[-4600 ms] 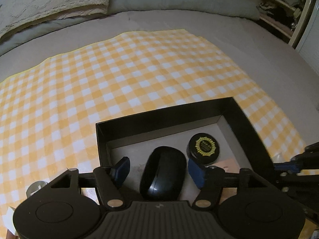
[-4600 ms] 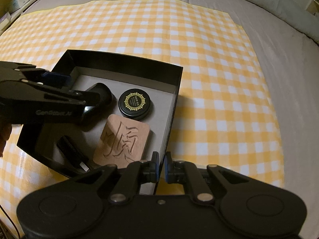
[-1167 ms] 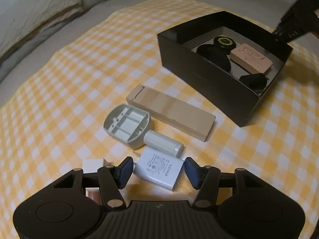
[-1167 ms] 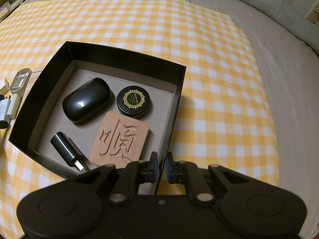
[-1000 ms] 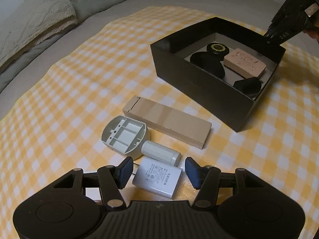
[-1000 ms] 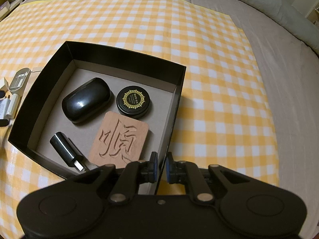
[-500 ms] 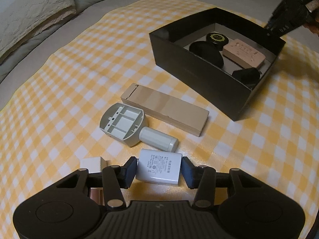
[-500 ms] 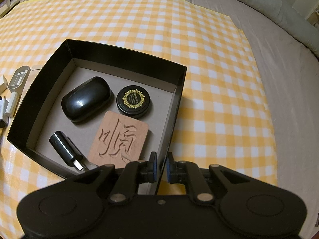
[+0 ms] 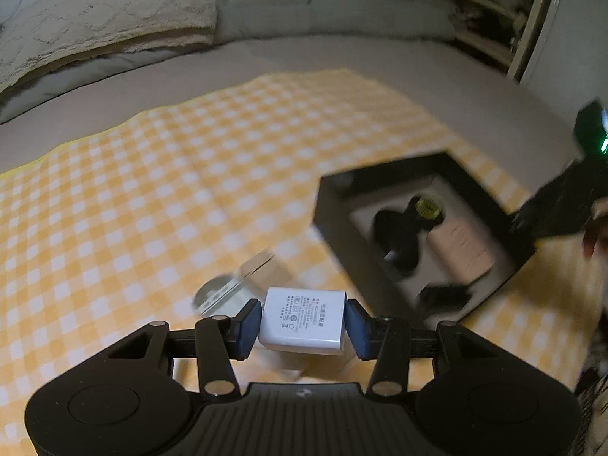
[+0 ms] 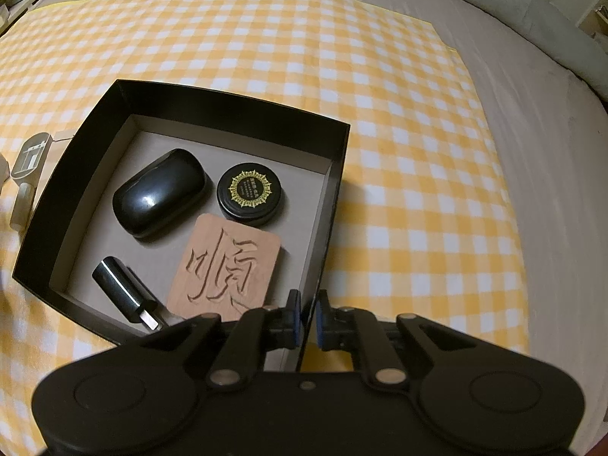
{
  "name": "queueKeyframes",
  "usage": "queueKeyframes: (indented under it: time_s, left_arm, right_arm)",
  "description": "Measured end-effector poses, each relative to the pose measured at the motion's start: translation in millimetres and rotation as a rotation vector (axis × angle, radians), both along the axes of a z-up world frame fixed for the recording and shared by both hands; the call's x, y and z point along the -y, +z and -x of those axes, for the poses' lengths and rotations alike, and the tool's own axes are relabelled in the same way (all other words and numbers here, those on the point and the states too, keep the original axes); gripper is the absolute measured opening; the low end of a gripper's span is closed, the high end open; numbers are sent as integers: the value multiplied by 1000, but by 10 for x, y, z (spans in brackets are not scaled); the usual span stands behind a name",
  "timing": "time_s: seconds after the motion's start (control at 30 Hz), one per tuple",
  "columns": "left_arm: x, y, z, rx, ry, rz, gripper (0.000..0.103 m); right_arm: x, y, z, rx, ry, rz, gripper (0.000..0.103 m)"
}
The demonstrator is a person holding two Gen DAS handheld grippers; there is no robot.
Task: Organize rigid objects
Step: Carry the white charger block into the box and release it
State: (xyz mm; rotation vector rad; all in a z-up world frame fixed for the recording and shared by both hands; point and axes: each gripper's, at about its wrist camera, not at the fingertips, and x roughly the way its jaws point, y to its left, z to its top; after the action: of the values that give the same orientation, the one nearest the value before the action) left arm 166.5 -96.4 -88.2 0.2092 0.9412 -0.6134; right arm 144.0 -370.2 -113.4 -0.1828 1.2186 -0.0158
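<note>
The left hand-held gripper [image 9: 303,323] had closed its blue pads on a white power adapter [image 9: 303,320], one pad [image 9: 249,323] pressed to each short side, the printed label facing up. The adapter hung clear of the yellow-and-white checked cloth [image 9: 133,205] that covered the bed (the background in that view was smeared, so the pale things lying on the cloth just beyond the adapter could not be made out clearly). Its jaws had just been closing, with the adapter between them.

To the right in the left wrist view stood the black box [image 9: 342,228], open at the top, with dark items and a tan block blurred inside it.

The right hand-held gripper [image 10: 308,319] was clamped on the near right wall of the black box [image 10: 228,98], its jaws nearly together with the thin wall between the pads. Inside the box lay a glossy black oval case [image 10: 159,197], a round black tin with a gold emblem [image 10: 250,193] just beside it, a carved wooden plaque [image 10: 226,266] touching or nearly touching the tin, and a black plug [image 10: 123,290] near the front left corner. Outside the box on the left, on the cloth, lay a grey holder with a pale cylinder [image 10: 28,171].
</note>
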Motion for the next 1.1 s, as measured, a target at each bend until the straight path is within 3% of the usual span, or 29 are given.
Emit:
queueKeyframes:
  time_s: [0.27,0.63,0.87,1.1]
  left_arm:
    - [576,160,88,-28,-30,141,49]
    - [1206,-185,25,-314,96,325,49]
    - [1331,-492,-114,-361,145,270,49]
    - [1446,-572,-140,-279,149,154,49]
  right_arm:
    - [-11,10,4,-1,-1,1,8]
    - [-3,32,23,7,-3,-20,8]
    - [18,42,41,14,-6,-42,8]
    - [-19,38,50,13,12,-56,8]
